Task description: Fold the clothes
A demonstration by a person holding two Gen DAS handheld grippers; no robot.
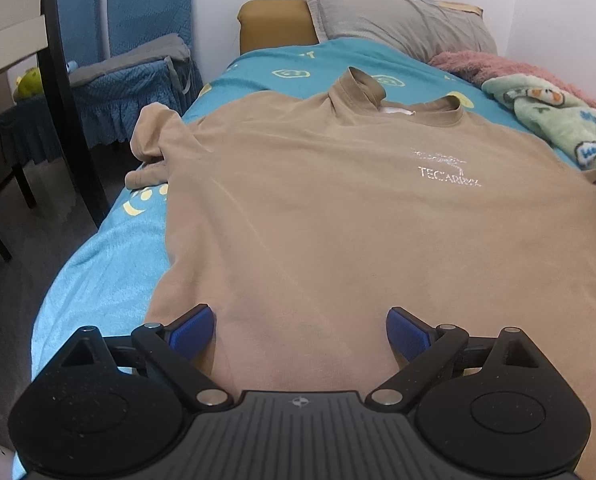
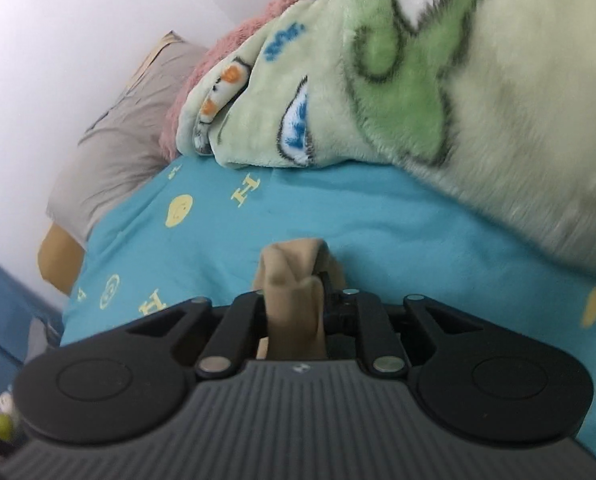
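Note:
A tan T-shirt (image 1: 338,208) with a small white chest print lies front up on the blue bed sheet (image 1: 98,280), collar toward the pillow. Its left sleeve (image 1: 150,148) is bunched at the bed's left edge. My left gripper (image 1: 300,332) hovers over the shirt's lower hem, open, blue pads (image 1: 192,330) wide apart with only flat cloth beneath. In the right wrist view my right gripper (image 2: 294,292) is shut on a bunched fold of the tan shirt (image 2: 294,276), which sticks up between the fingers above the sheet (image 2: 378,232).
A grey pillow (image 1: 402,20) lies at the head of the bed. A green fleece blanket (image 2: 438,80) and a pink one (image 1: 490,66) are heaped along the right side by the wall. Blue-covered chairs (image 1: 130,60) and a dark table leg (image 1: 70,120) stand left of the bed.

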